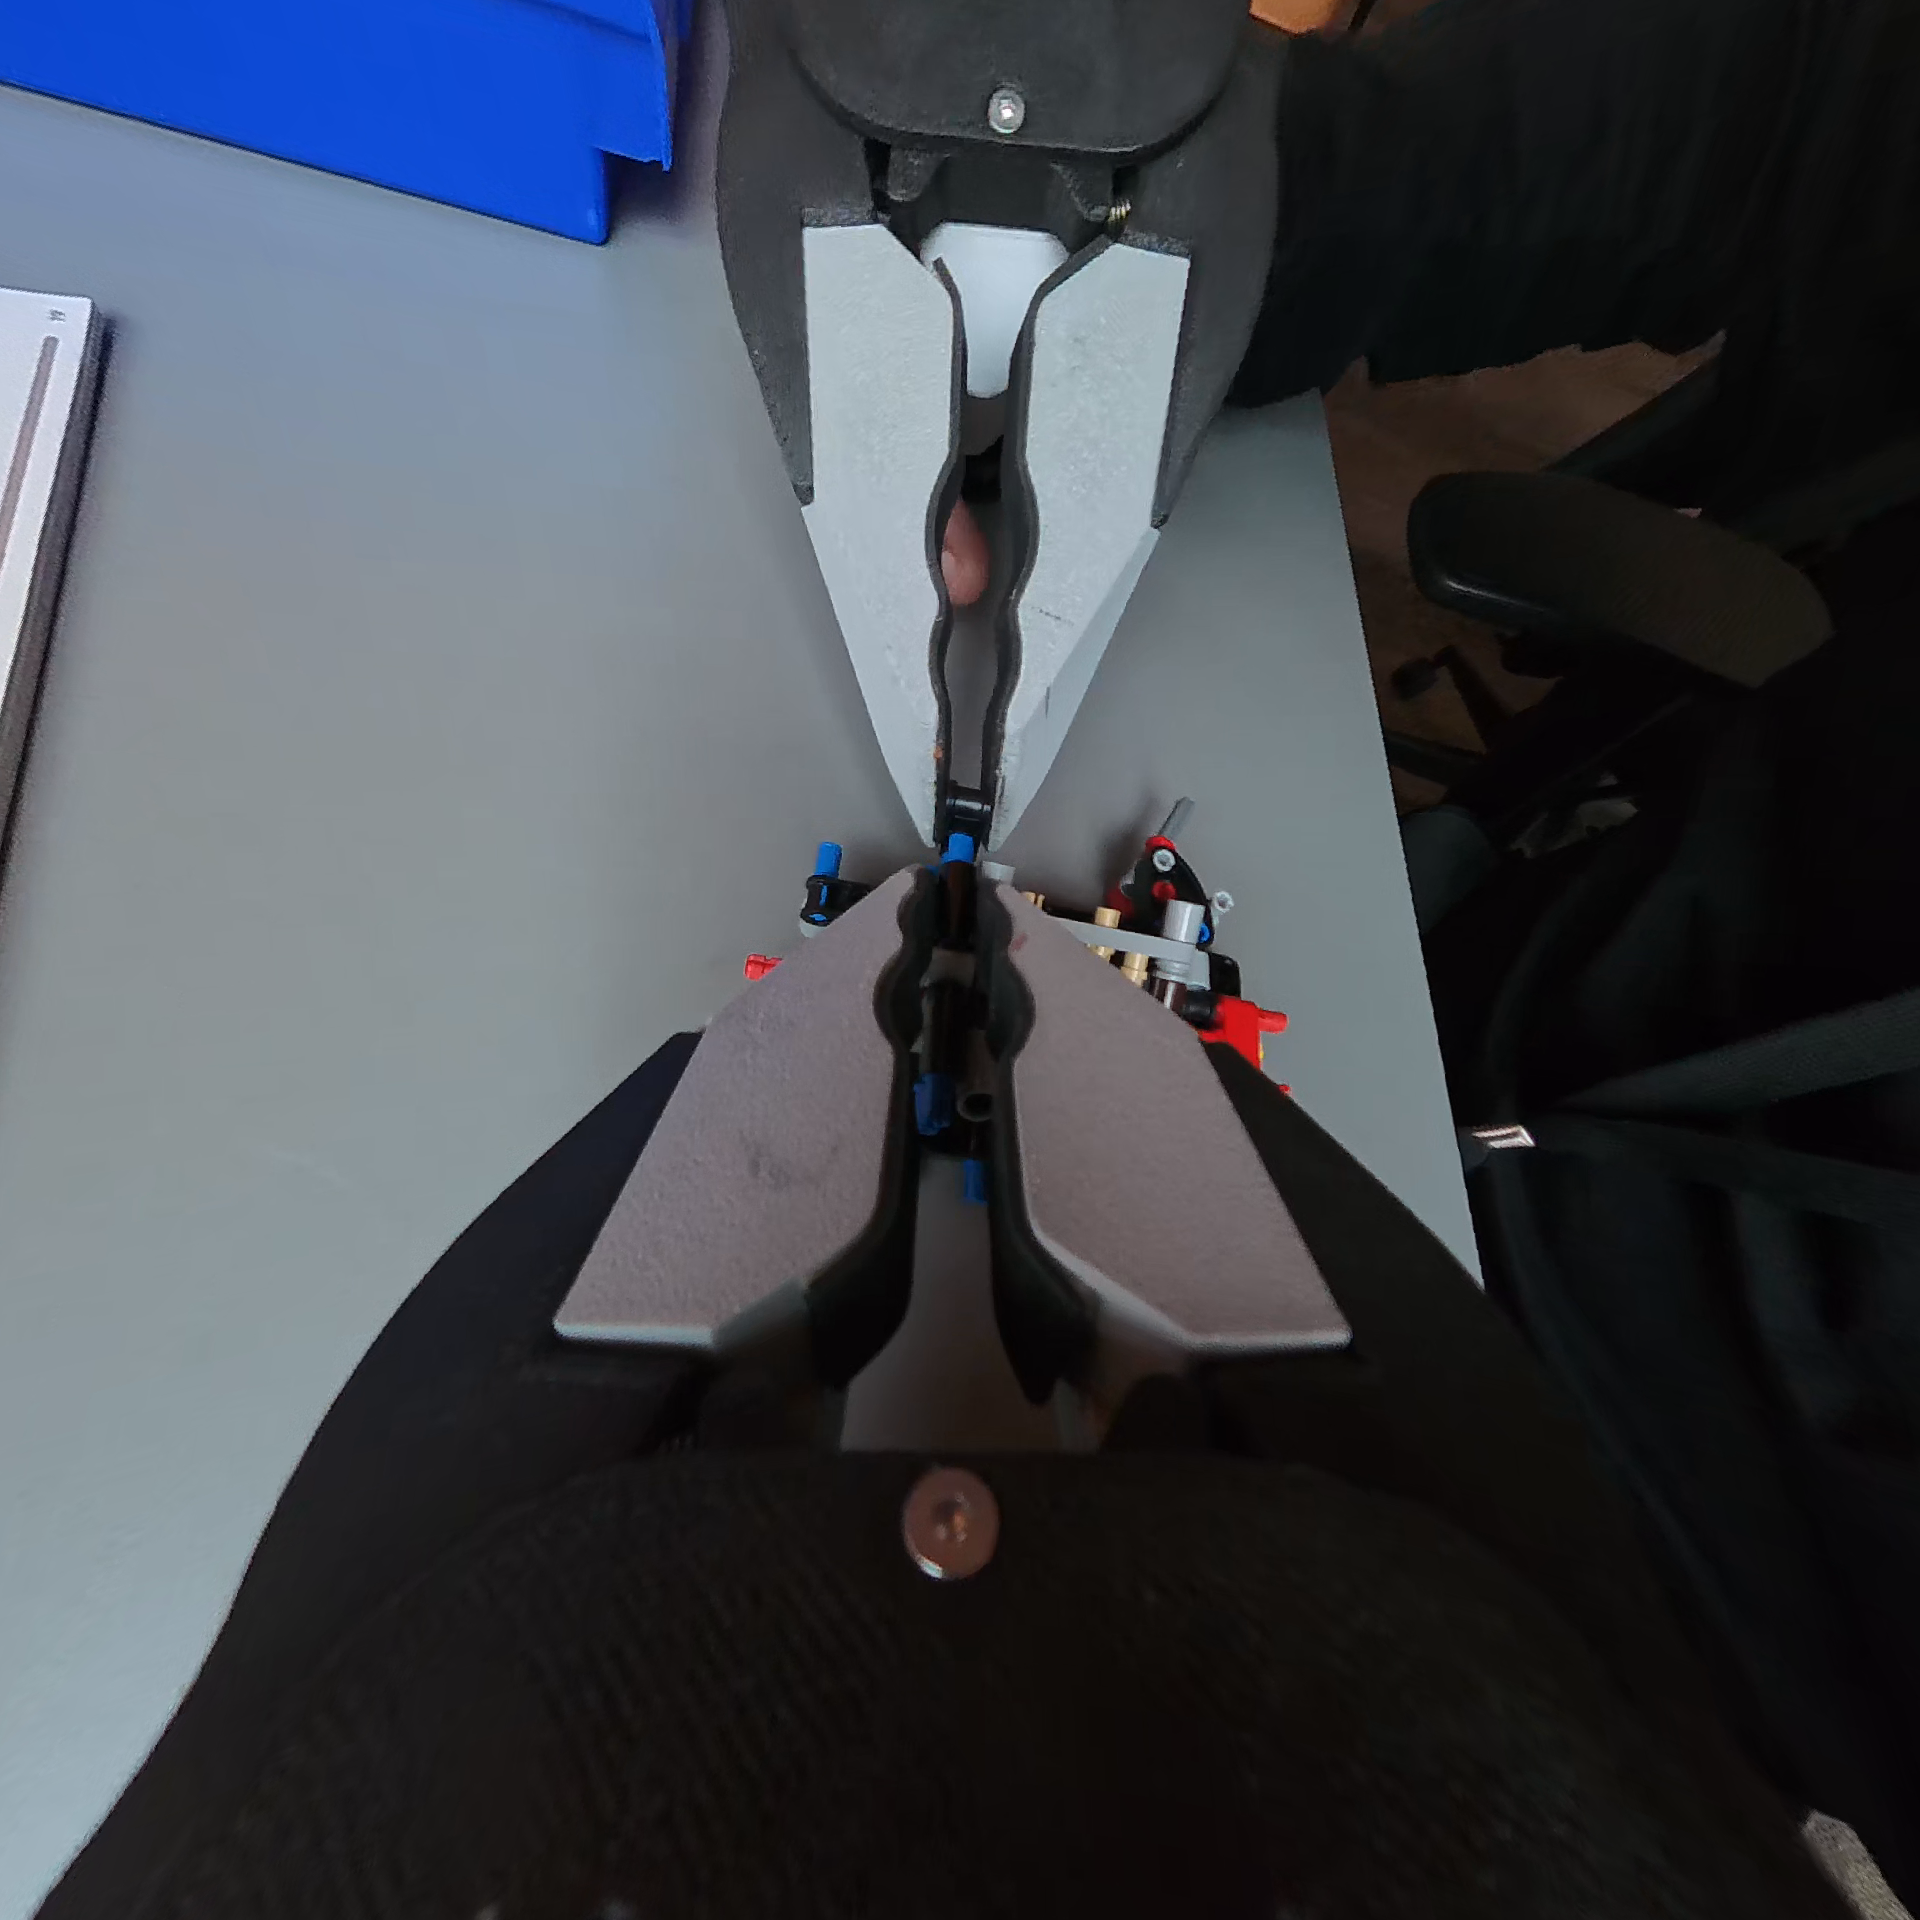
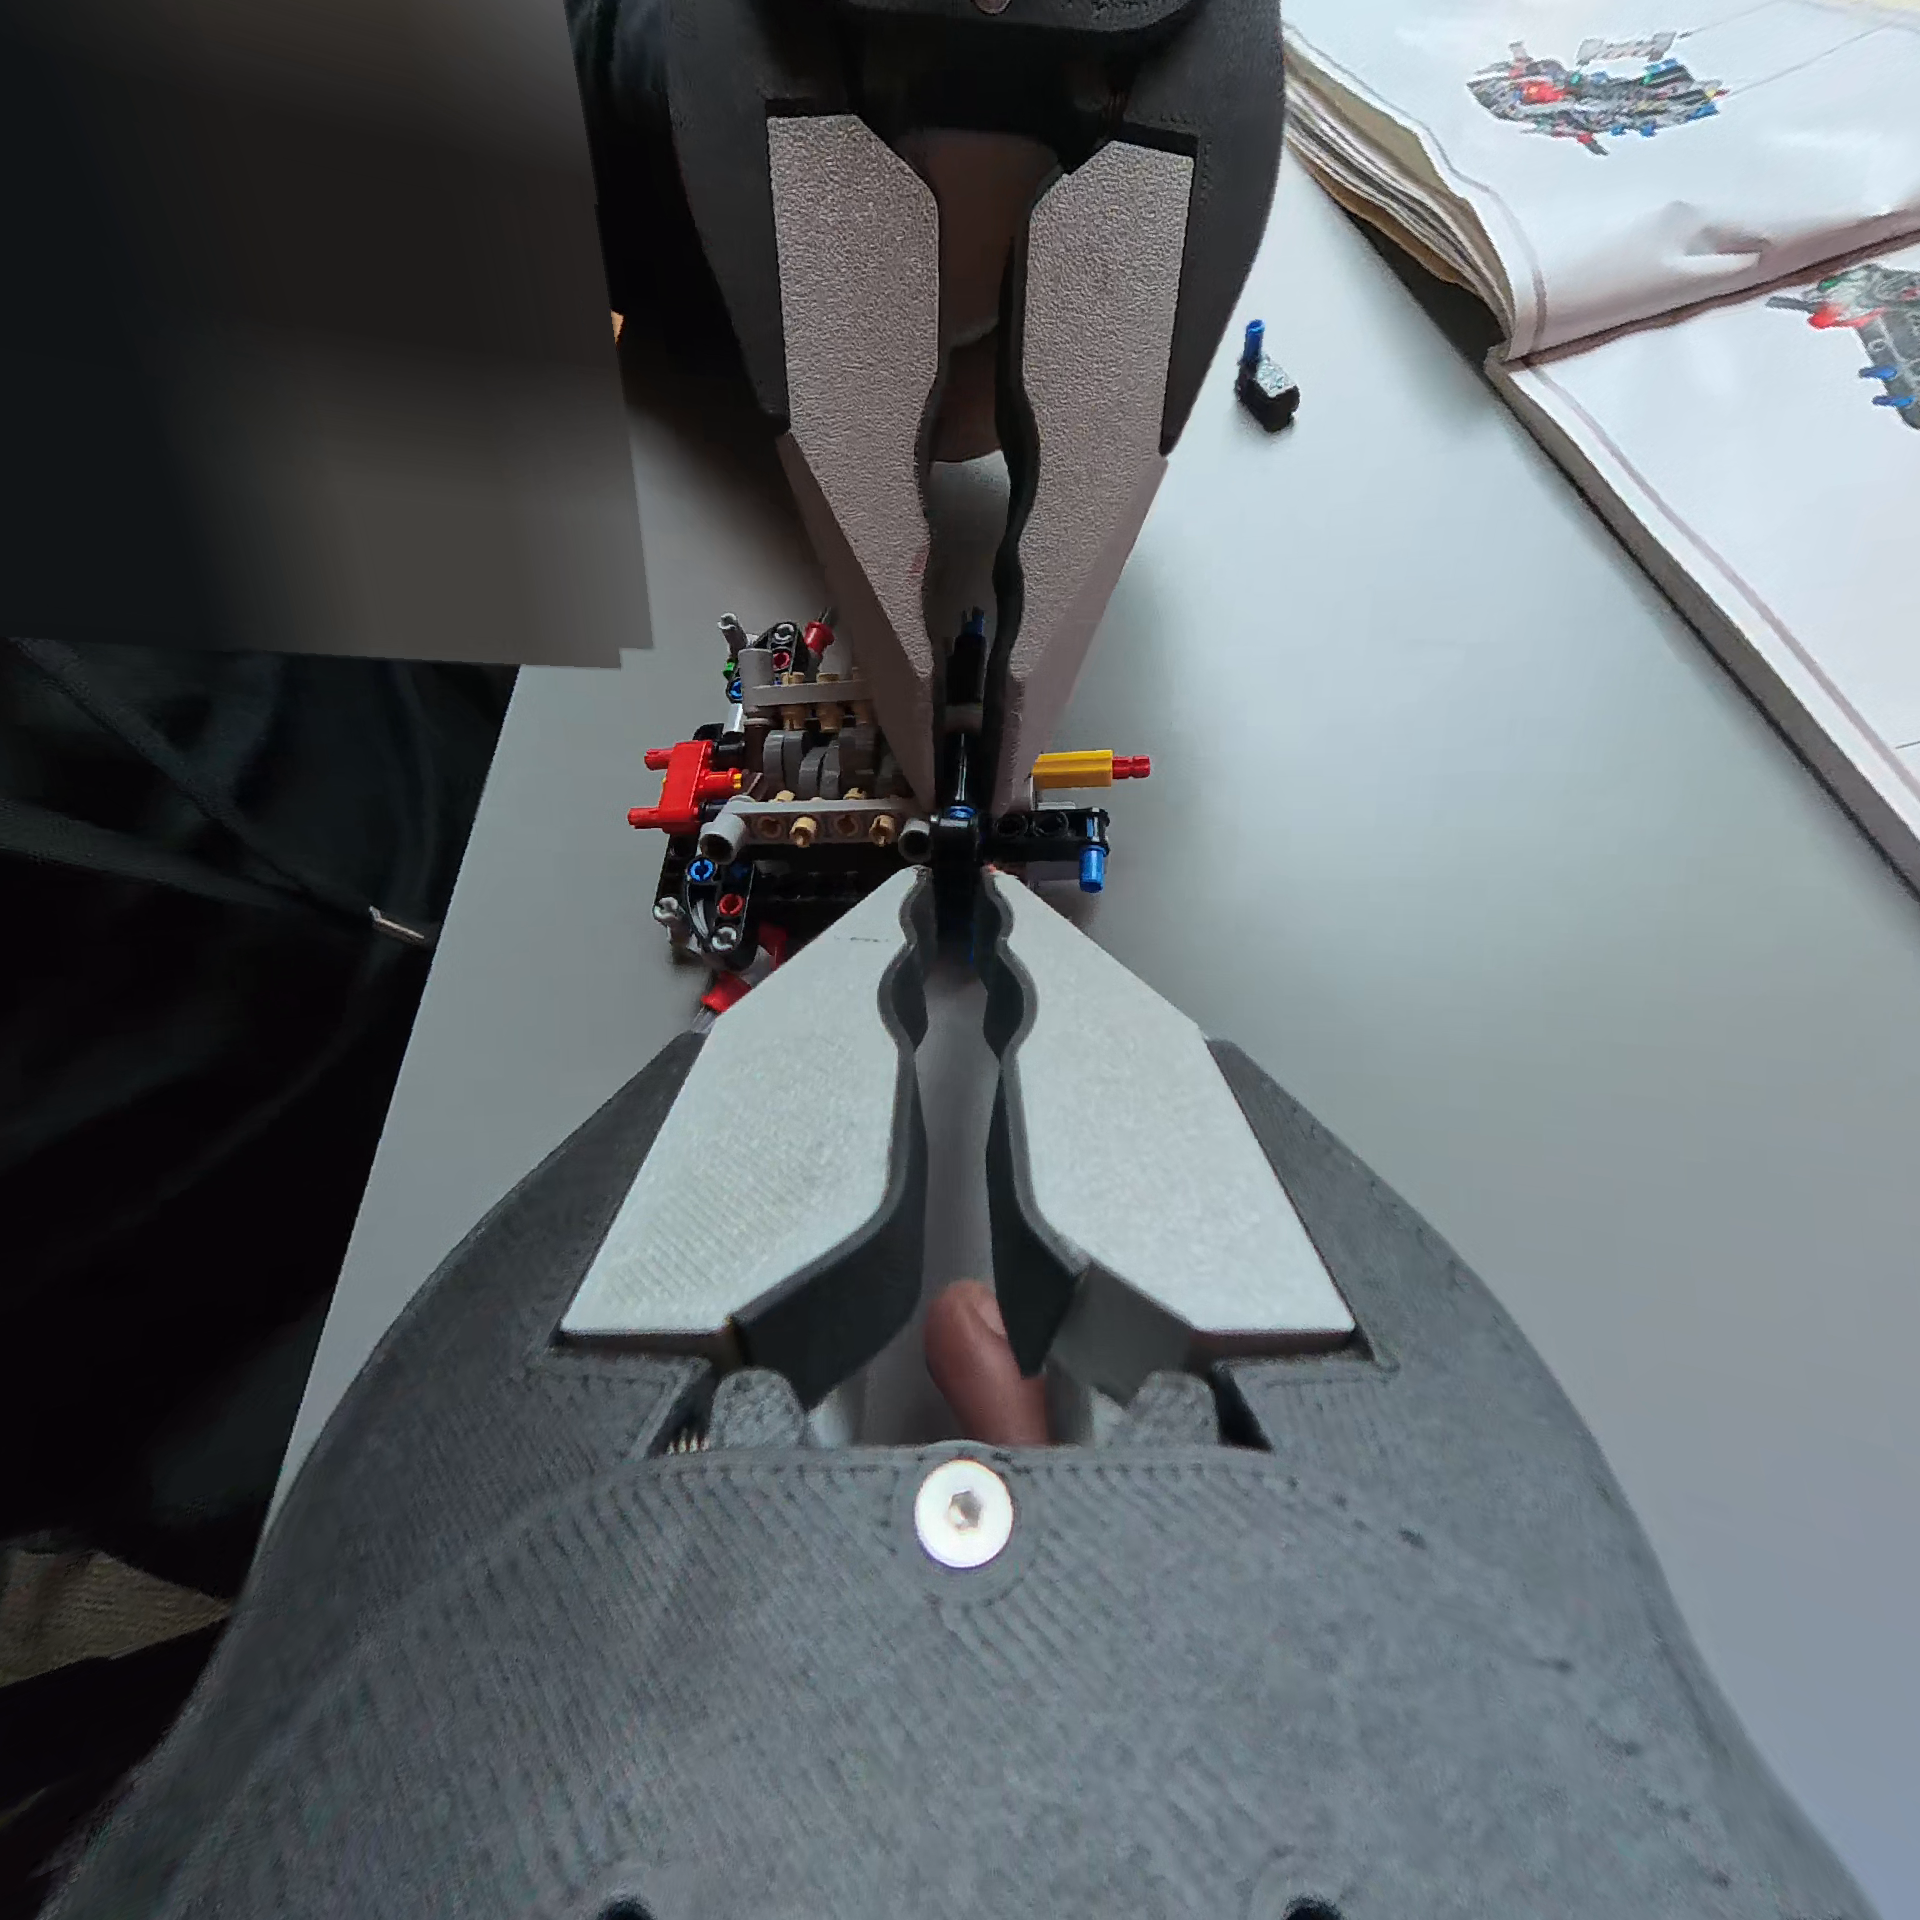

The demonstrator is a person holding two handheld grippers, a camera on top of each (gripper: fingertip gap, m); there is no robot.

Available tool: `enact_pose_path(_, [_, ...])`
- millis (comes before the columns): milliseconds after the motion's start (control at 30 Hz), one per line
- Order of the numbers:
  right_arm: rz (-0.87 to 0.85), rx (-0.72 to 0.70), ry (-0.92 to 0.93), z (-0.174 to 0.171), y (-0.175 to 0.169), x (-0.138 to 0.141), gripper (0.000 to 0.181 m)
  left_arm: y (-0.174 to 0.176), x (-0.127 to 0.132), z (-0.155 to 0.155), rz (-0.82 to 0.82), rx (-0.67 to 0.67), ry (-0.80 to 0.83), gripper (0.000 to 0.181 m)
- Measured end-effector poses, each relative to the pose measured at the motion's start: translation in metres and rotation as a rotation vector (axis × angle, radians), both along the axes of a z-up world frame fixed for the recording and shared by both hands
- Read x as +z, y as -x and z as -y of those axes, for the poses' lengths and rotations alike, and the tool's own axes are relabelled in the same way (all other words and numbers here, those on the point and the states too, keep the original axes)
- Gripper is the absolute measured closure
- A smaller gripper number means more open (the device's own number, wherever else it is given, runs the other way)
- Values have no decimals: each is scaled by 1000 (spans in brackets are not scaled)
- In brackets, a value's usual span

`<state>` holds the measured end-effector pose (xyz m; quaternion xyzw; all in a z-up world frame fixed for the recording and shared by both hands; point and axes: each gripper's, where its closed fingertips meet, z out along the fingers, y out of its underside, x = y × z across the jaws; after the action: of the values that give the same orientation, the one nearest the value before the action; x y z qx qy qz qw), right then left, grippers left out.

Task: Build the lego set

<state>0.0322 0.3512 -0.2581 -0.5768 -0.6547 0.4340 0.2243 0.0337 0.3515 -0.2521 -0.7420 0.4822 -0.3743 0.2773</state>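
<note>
The lego assembly (image 2: 810, 810) of grey, black, red and tan technic parts sits on the grey table (image 2: 1351, 935) near its edge; it also shows in the left wrist view (image 1: 1174, 945). My left gripper (image 1: 956, 888) is shut on a black beam of the assembly and shows from above in the right wrist view (image 2: 961, 779). My right gripper (image 2: 951, 888) is shut on a small black connector (image 2: 956, 831) with a blue pin, held against the assembly's end. The two grippers meet tip to tip; the right gripper (image 1: 968, 821) holds the connector (image 1: 968, 808) in the left wrist view.
An open instruction booklet (image 2: 1662, 208) lies at the far right. A loose black piece with a blue pin (image 2: 1268, 379) lies near it. A blue bin (image 1: 364, 104) and a flat grey device (image 1: 42, 520) are at the left. An office chair (image 1: 1610, 582) stands past the table edge. Only a small space, under 4 cm, lies between the two pairs of fingers. Left tips and right tips are each some 20 cm from the flat grey device (image 1: 42, 520).
</note>
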Motion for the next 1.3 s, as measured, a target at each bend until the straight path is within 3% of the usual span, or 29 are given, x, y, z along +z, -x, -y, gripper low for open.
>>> enact_pose_path(167, [-33, -27, -161, -1, 5, 0, 178, 4, 0, 1, 5, 11, 5, 177])
enact_pose_path(500, [-38, 10, -117, 7, 9, 1, 177, 13, 8, 3, -64, -29, 28, 178])
enact_pose_path(700, [-37, 16, -104, 7, 11, 2, 177, 17, 5, 11, -110, -61, 71, 169])
enact_pose_path(933, [-39, 26, -108, 9, 12, 2, 177, 16, -1, 13, -166, -73, 43, 176])
enact_pose_path(1300, [-42, 37, -172, 8, 12, -1, 178, 16, -1, 12, -123, -66, -1, 176])
